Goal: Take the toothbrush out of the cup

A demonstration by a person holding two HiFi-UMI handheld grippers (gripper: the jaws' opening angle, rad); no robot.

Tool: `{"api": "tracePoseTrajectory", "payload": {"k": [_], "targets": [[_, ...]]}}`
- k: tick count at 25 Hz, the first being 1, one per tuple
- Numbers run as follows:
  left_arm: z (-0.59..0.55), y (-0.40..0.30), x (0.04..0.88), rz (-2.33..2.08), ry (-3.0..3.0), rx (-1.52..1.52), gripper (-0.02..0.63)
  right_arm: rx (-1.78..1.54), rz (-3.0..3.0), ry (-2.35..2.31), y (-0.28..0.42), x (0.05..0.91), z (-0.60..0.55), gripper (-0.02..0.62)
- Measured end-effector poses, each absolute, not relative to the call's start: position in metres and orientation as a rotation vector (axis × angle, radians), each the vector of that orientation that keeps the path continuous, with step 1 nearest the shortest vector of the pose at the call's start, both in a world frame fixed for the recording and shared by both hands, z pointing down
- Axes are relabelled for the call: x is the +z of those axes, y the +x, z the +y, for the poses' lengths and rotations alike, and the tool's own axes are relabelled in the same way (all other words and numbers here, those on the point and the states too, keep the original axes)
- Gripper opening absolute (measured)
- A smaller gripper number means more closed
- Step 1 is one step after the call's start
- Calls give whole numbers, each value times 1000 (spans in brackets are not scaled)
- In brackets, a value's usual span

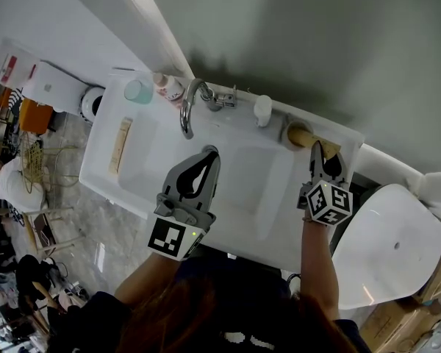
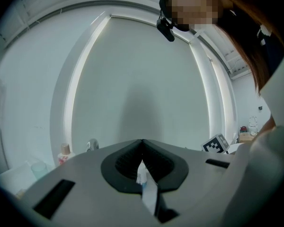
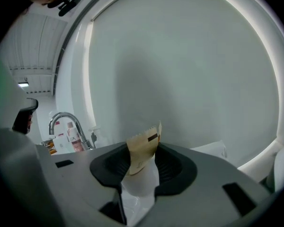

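At the sink's back right corner stands a pale cup. A toothbrush in a brown paper packet leans out of it to the right. My right gripper sits at the packet's outer end. In the right gripper view the packet stands upright between the parted jaws of that gripper, with the white cup showing in the gap below. I cannot see the pads pressing on it. My left gripper hovers over the basin with its tips together, and in its own view that gripper holds nothing.
A chrome faucet arches over the white sink. A soap dispenser, a small bottle and a teal cup line the back ledge. A tan packet lies on the left ledge. A white toilet lid is at right.
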State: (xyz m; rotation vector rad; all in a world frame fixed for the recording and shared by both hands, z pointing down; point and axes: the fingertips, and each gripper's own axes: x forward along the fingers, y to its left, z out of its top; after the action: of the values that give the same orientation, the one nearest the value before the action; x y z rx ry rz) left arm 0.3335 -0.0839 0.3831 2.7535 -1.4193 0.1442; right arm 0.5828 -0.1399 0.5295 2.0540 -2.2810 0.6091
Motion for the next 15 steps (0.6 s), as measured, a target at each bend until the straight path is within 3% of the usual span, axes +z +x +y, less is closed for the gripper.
{"api": "tracePoseTrajectory", "payload": {"k": [7, 15], "targets": [[-85, 338, 380, -1402, 2768, 140, 15, 588, -2321, 2059, 581, 519, -141, 73], [-88, 345, 371, -1391, 2808, 103, 15, 526, -2426, 2050, 582, 482, -139, 44]]}}
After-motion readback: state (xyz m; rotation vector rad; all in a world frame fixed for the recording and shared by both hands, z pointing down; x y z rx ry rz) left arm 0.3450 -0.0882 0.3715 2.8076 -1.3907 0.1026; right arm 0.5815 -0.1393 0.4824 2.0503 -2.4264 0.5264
